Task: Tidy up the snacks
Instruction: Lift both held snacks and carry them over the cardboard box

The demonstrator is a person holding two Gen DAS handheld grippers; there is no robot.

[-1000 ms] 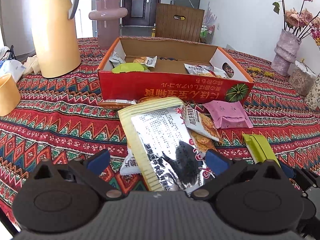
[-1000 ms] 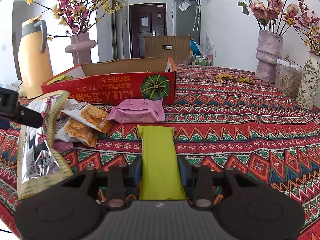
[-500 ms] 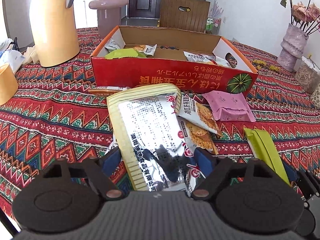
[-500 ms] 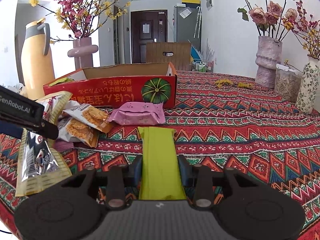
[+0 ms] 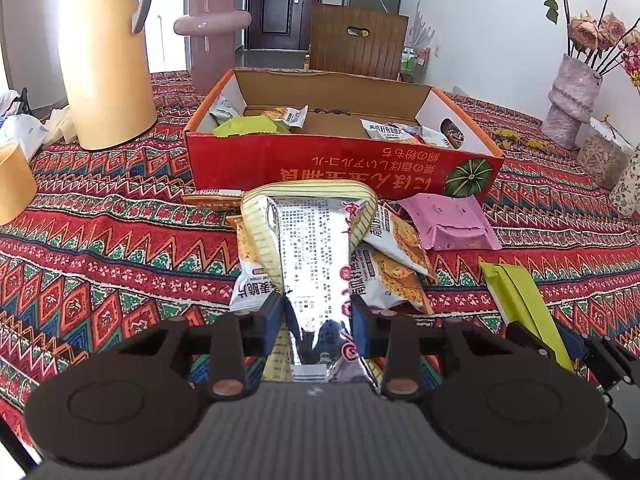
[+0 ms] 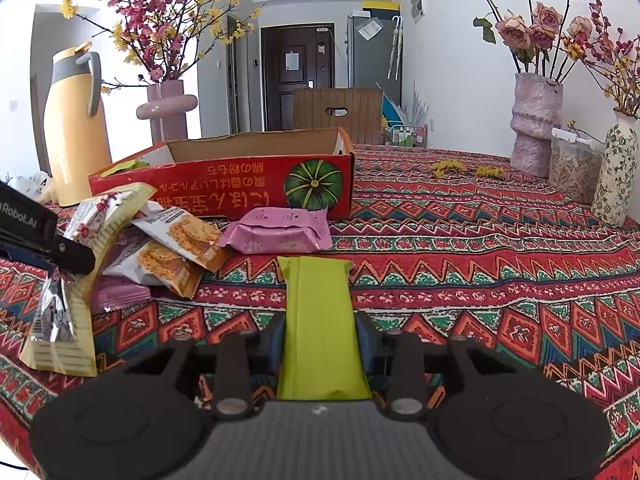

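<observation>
On the patterned tabletop [image 5: 100, 248] stands the red carton [image 5: 344, 164], already holding some snacks. Just before the carton, the left claw [image 5: 316, 322] is clamped on a silver snack bag [image 5: 316, 248]. Right of that bag, the right claw [image 6: 320, 340] is clamped on a green packet [image 6: 320, 312].

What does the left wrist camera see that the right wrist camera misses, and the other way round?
Only the left wrist view looks down into the red box and shows the snack packets already inside, plus an orange cup at the left edge. Only the right wrist view shows the floral vase and the flowering branches above the pink vase. Both show the silver packet clamped in the left tool, the green packet clamped in the right tool, the pink packet and the yellow jug.
</observation>
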